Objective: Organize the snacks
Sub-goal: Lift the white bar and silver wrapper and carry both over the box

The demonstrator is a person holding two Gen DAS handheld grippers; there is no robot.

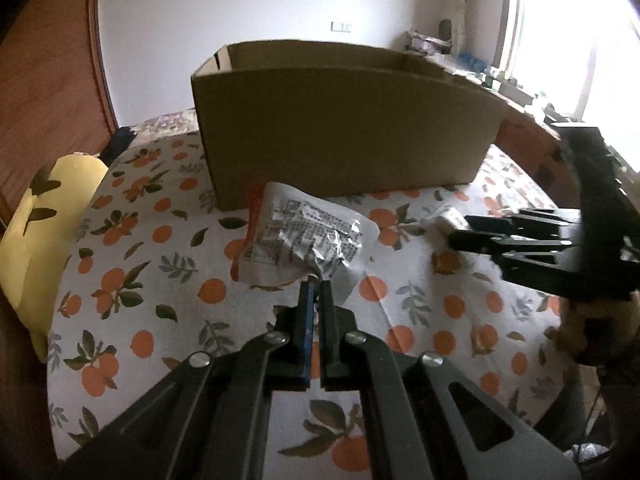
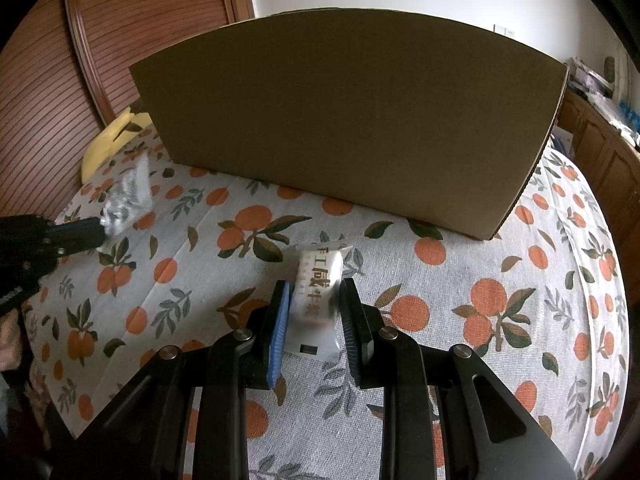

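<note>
My left gripper (image 1: 316,282) is clamped shut on the crinkled corner of a silver-and-orange snack pouch (image 1: 308,236), which hangs just above the orange-print tablecloth (image 1: 132,280), near the front wall of the open cardboard box (image 1: 344,128). My right gripper (image 2: 314,298) has its jaws narrow, pressed on both sides of a small white snack bar packet (image 2: 318,300) that lies on the cloth in front of the box's long side. A yellow plush toy (image 1: 36,236) sits at the table's far left edge.
</note>
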